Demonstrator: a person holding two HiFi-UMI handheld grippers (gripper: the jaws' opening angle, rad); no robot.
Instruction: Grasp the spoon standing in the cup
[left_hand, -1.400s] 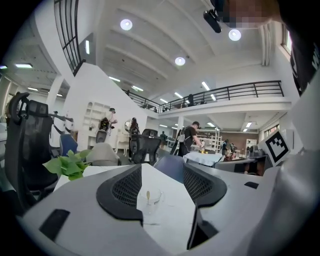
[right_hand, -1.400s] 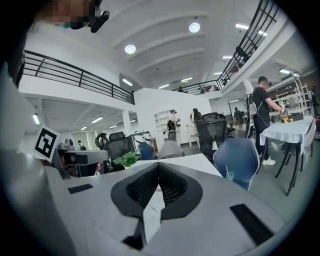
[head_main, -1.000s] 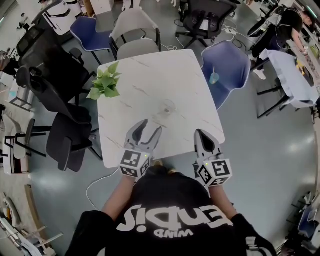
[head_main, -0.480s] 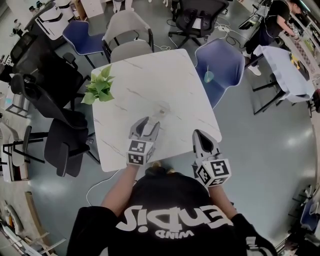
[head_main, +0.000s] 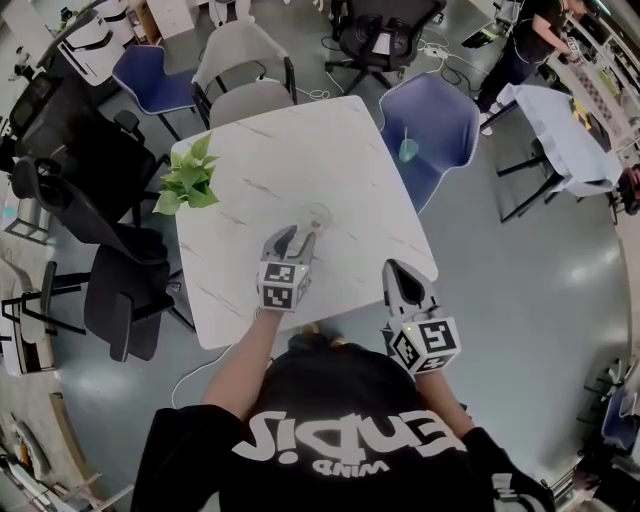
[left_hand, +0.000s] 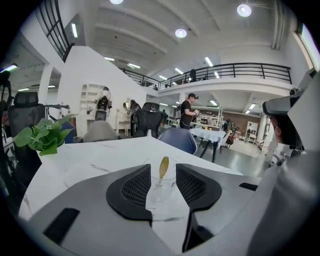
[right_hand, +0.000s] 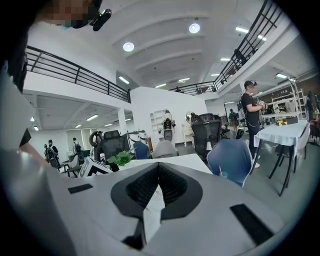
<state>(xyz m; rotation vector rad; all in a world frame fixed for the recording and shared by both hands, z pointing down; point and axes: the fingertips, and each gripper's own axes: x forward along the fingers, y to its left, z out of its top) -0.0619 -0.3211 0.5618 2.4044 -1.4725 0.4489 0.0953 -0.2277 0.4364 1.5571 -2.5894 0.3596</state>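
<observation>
So the clear cup sits about mid-tabletop, a bit toward the near side, with the yellowish spoon standing up in it and its top poking above the rim, tilted slightly. The left claw is low over the tabletop, pointed right at it. In the left gripper view, the spoon and cup line up neatly in the gap between the two dark pads. The jaws have just been closing in, but they're released right now, with a clear gap on both sides of the glass and neither pad pressing on anything. From the head view the cup looks just ahead of the fingertips (can't tell for sure whether the tips have reached past its rim).

The right claw hangs over the near right part of the tabletop, well apart from the cup. It's clenched with its tips meeting and nothing in it.

Other stuff: a leafy green plant at the left edge of the tabletop, and a blue chair off the far right corner.
</observation>
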